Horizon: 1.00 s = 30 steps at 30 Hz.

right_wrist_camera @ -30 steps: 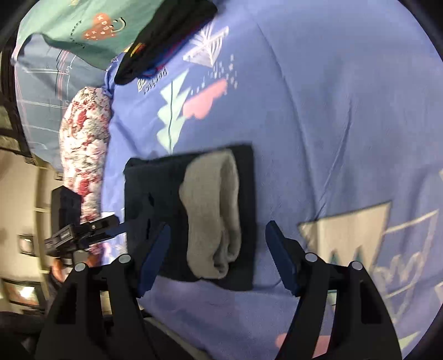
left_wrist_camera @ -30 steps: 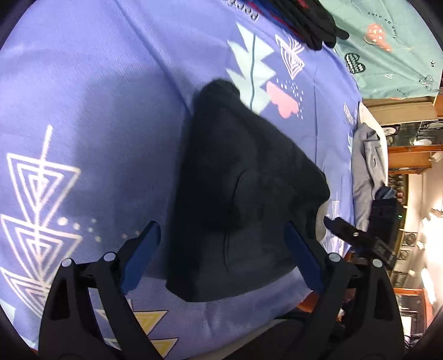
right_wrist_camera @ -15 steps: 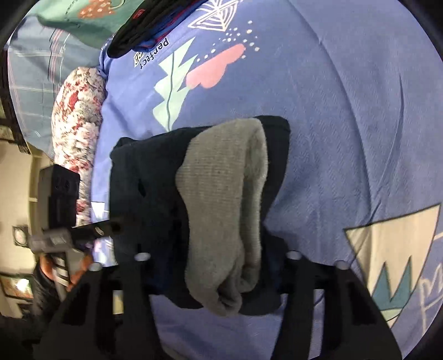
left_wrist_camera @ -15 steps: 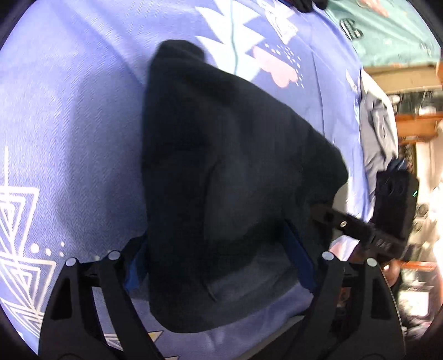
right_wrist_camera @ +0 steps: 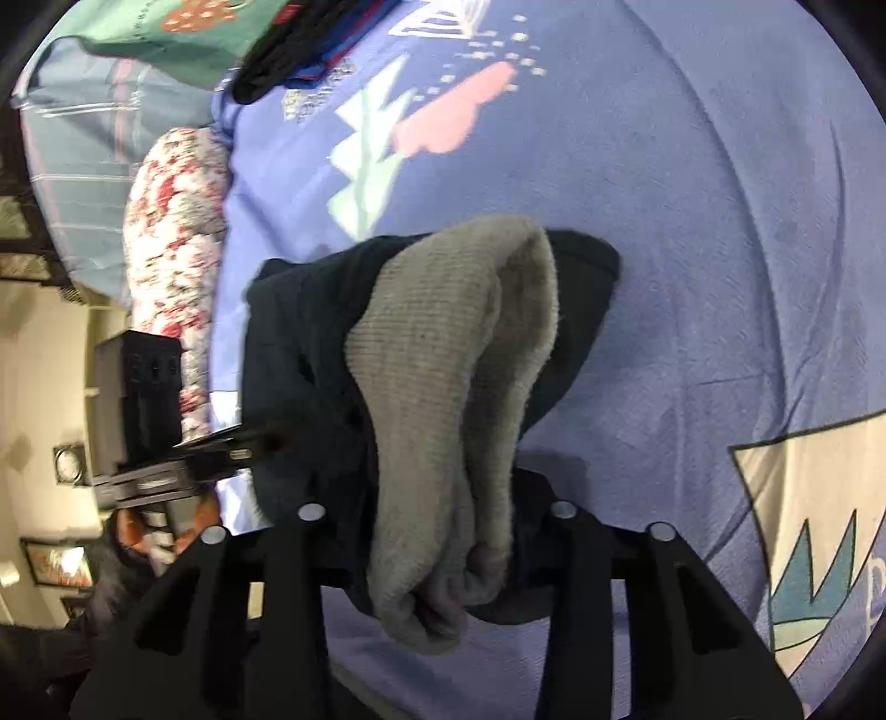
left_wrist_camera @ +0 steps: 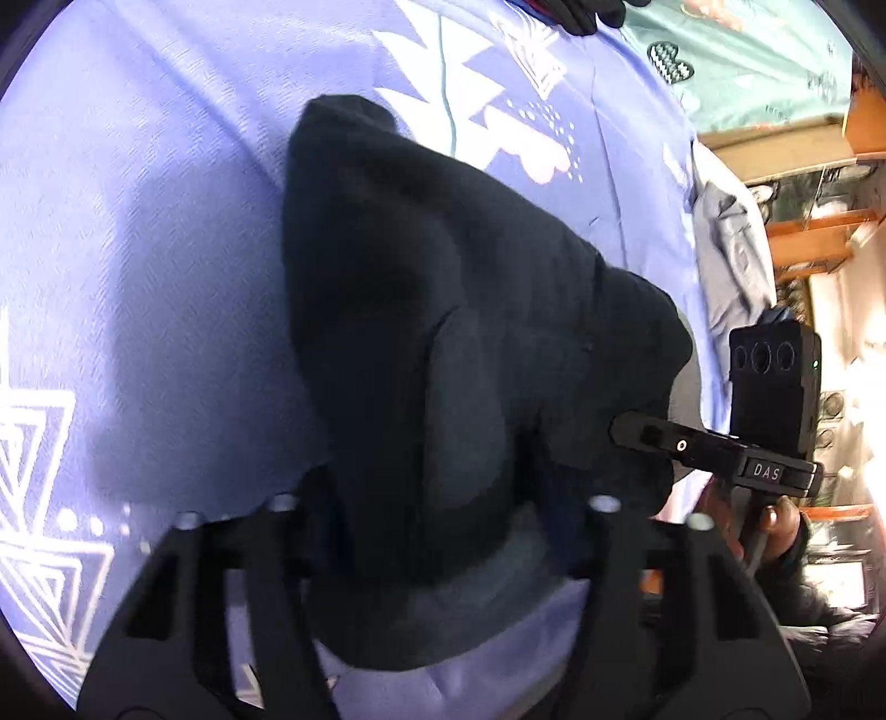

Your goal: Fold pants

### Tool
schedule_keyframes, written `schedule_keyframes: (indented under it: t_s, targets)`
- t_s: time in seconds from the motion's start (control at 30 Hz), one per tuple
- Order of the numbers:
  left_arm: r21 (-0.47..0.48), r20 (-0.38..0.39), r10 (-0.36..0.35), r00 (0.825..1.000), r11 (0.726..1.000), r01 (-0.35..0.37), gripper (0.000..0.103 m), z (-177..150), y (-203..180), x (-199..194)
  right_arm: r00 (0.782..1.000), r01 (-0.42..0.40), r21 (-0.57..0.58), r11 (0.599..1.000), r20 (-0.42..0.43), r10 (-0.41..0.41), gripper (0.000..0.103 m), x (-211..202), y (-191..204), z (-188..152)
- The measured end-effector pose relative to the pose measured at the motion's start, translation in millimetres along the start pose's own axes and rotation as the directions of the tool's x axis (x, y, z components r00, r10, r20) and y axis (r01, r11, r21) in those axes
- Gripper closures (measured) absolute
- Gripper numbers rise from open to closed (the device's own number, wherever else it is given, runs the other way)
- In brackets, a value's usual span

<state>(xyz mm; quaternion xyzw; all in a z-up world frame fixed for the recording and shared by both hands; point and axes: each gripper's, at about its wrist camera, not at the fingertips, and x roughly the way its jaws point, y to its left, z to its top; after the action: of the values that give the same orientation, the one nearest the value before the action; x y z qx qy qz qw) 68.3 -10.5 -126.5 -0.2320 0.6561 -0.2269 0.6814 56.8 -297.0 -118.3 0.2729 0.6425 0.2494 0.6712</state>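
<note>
The folded dark pants [left_wrist_camera: 443, 332] lie as a thick bundle on the purple patterned bedsheet [left_wrist_camera: 138, 221]. In the right wrist view the pants [right_wrist_camera: 310, 343] show their grey ribbed lining [right_wrist_camera: 454, 387] on the near side. My left gripper [left_wrist_camera: 443, 515] is shut on the near end of the bundle, the cloth bulging between its jaws. My right gripper [right_wrist_camera: 437, 526] is shut on the opposite end, over the grey lining. Each gripper shows in the other's view, the right one [left_wrist_camera: 720, 448] and the left one [right_wrist_camera: 183, 471], both at the bundle's edge.
A stack of dark folded clothes [right_wrist_camera: 310, 50] lies at the far end of the sheet beside a green patterned cloth [right_wrist_camera: 166, 33]. A floral pillow [right_wrist_camera: 171, 266] and grey garment [left_wrist_camera: 731, 260] lie along the bed edge. Wooden shelves [left_wrist_camera: 803, 166] stand beyond.
Both grippers moved forward onto the pants bundle from opposite ends and closed on it. The blue pads that stood wide apart are now buried in the cloth.
</note>
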Motion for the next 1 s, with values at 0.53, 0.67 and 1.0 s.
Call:
schedule_keyframes:
  t_s: [0.53,0.67,1.0]
  targets:
    - [0.249,0.438,-0.051,0.898,0.966,-0.067,0.067,158,-136,-168,0.936,0.084,-0.404,0.911,0.345,0.067,0.065,-132,150,155]
    - [0.216,0.484,0.018,0.875,0.966,-0.140,0.065,255,-150,-166,0.909,0.150,-0.418,0.896,0.416,0.042,0.065,-138,170,241]
    - [0.001,0.458,0.372,0.808,0.908,-0.419,0.010,335,-76,-53,0.788,0.582,-0.323,0.746,0.452,-0.419,0.030,-22,121,355]
